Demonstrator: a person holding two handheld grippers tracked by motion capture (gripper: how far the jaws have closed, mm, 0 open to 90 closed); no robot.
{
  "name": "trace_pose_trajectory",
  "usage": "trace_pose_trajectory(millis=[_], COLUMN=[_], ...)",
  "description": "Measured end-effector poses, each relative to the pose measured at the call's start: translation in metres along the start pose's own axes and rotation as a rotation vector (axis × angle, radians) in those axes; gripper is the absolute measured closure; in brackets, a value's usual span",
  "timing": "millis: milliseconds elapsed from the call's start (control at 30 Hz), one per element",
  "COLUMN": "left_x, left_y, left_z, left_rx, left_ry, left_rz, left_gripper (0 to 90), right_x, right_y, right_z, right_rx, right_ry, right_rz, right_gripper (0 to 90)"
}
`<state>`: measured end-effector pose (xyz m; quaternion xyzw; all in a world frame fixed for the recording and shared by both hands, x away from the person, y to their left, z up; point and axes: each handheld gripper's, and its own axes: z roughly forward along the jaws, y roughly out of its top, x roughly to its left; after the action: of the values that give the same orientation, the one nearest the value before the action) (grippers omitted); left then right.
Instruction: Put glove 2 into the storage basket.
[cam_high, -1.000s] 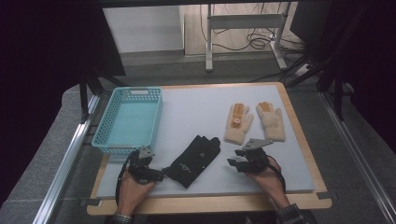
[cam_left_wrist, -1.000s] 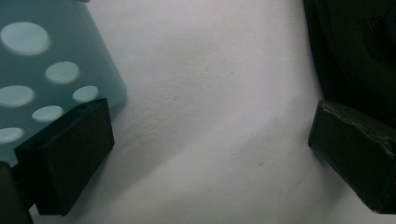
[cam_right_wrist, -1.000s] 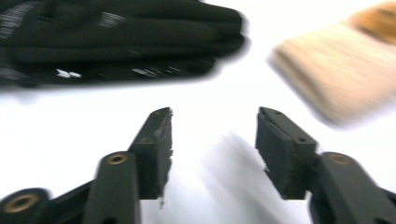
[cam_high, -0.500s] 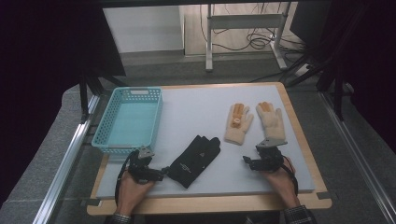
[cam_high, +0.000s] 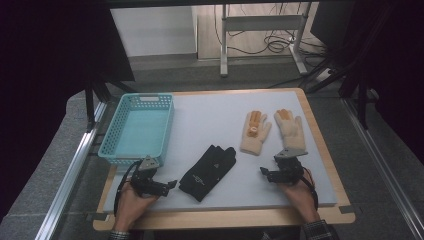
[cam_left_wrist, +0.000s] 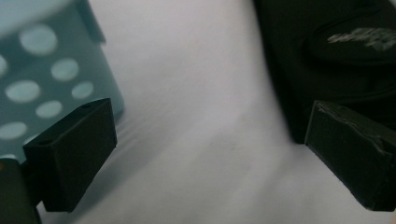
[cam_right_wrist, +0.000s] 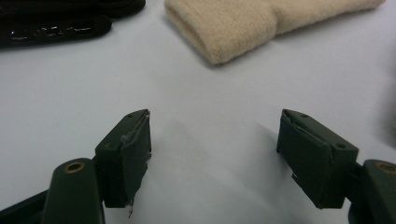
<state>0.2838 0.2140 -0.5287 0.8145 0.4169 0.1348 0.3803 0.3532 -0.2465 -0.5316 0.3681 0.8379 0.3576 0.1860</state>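
Pale table (cam_high: 210, 115), black glove (cam_high: 207, 166) between both grippers' wide-open, empty fingers (cam_left_wrist: 74, 154).

Desk (cam_high: 210, 120) carries teal basket (cam_high: 137, 127) at left, black glove (cam_high: 207, 165) in middle, two cream gloves (cam_high: 272, 130) side by side at right. Left claw (cam_high: 170, 184) just beside black glove; right claw (cam_high: 264, 172) near cream gloves' cuffs, jaws apart.

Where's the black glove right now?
In the high view the black glove lies flat at the table's front centre, between the left gripper and the beige gloves, right of the basket.
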Motion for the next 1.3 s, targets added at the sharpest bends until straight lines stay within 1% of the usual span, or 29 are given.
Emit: trace_pose_trajectory(millis=[33, 100, 133, 200, 233, 267, 400, 533, 567, 600, 633, 733, 767, 800, 867, 900, 933, 967, 1000, 1033, 1100, 1167, 1200, 1233, 1267, 1300], left_x=[0.0, -0.003, -0.009, -0.015, -0.015, -0.022, -0.037, -0.05, -0.05, -0.054, -0.054, -0.059, -0.059, -0.06, -0.061, -0.061, -0.062, -0.065, -0.069, -0.073, -0.081, -0.085, -0.085, -0.083, -0.081, -0.081], left_y=[0.0, 0.005, 0.011, 0.018, 0.018, 0.025, 0.043, 0.06, 0.06, 0.068, 0.068, 0.079, 0.079, 0.082, 0.084, 0.084, 0.084, 0.083, 0.082, 0.08, 0.077, 0.075, 0.073, 0.072, 0.071, 0.071], left_z=[0.0, -0.004, -0.005, -0.004, -0.004, 0.0, 0.016, 0.035, 0.035, 0.045, 0.045, 0.063, 0.063, 0.072, 0.079, 0.079, 0.086, 0.089, 0.091, 0.093, 0.095, 0.096, 0.097, 0.097, 0.097, 0.097], left_rx=[0.0, -0.016, -0.024, -0.029, -0.029, -0.031, 0.003, 0.04, 0.04, 0.052, 0.052, 0.075, 0.075, 0.09, 0.109, 0.109, 0.137, 0.145, 0.156, 0.167, 0.192, 0.212, 0.225, 0.231, 0.224, 0.224], left_ry=[0.0, -0.017, -0.029, -0.045, -0.045, -0.06, -0.082, -0.092, -0.092, -0.108, -0.108, -0.137, -0.137, -0.137, -0.126, -0.126, -0.125, -0.128, -0.129, -0.112, -0.058, -0.018, 0.0, -0.001, -0.01, -0.01], left_rz=[0.0, 0.001, 0.016, 0.027, 0.027, 0.029, 0.061, 0.086, 0.086, 0.083, 0.083, 0.063, 0.063, 0.057, 0.047, 0.047, 0.046, 0.045, 0.052, 0.066, 0.107, 0.123, 0.12, 0.104, 0.086, 0.086], left_gripper=[2.8, 2.7, 2.7, 2.6, 2.4, 2.1, 1.2, 0.3, 0.0, 0.0, 0.0, 0.0, 0.0, 0.0, 0.0, 0.0, 0.0, 0.0, 0.0, 0.0, 0.0, 0.0, 0.0, 0.0, 0.0, 0.0], right_x=[0.0, 0.0, 0.0, 0.0, 0.0, 0.0, 0.0, 0.0, 0.0, 0.0, 0.0, 0.0, 0.0, 0.0, 0.0, 0.0, 0.0, 0.0, 0.0, 0.0, 0.0, 0.0, 0.0, 0.0, 0.0, 0.0], right_y=[0.0, 0.0, 0.0, 0.0, 0.0, 0.0, 0.0, 0.0, 0.0, 0.0, 0.0, 0.0, 0.0, 0.0, 0.0, 0.0, 0.0, 0.0, 0.0, 0.0, 0.0, 0.0, 0.0, 0.0, 0.0, 0.0], right_z=[0.0, 0.0, 0.0, 0.0, 0.0, 0.0, 0.0, 0.0, 0.0, 0.0, 0.0, 0.0, 0.0, 0.0, 0.0, 0.0, 0.0, 0.0, 0.0, 0.0, 0.0, 0.0, 0.0, 0.0, 0.0, 0.0], right_rx=[0.0, 0.0, -0.001, 0.0, 0.0, 0.0, 0.0, 0.0, 0.0, 0.0, 0.0, 0.001, 0.001, 0.001, 0.001, 0.001, 0.001, 0.001, 0.001, 0.001, 0.001, 0.001, 0.001, 0.001, 0.001, 0.001], right_ry=[0.0, -0.001, -0.002, -0.002, -0.002, -0.002, -0.003, -0.003, -0.003, -0.003, -0.003, -0.003, -0.003, -0.003, -0.003, -0.003, -0.003, -0.003, -0.003, -0.003, -0.002, -0.003, -0.003, -0.003, -0.003, -0.003], right_rz=[0.0, 0.0, -0.001, 0.0, 0.0, 0.0, 0.0, 0.0, 0.0, 0.0, 0.0, -0.002, -0.002, -0.002, -0.002, -0.002, -0.002, -0.001, -0.001, -0.001, -0.001, -0.001, -0.001, -0.001, -0.001, -0.001], right_gripper=[25.6, 25.6, 25.5, 25.5, 25.5, 25.4, 25.3, 25.2, 25.2, 25.3, 25.3, 25.3, 25.3, 25.3, 25.2, 25.2, 25.3, 25.2, 25.3, 25.2, 25.2, 25.2, 25.2, 25.2, 25.2, 25.2])
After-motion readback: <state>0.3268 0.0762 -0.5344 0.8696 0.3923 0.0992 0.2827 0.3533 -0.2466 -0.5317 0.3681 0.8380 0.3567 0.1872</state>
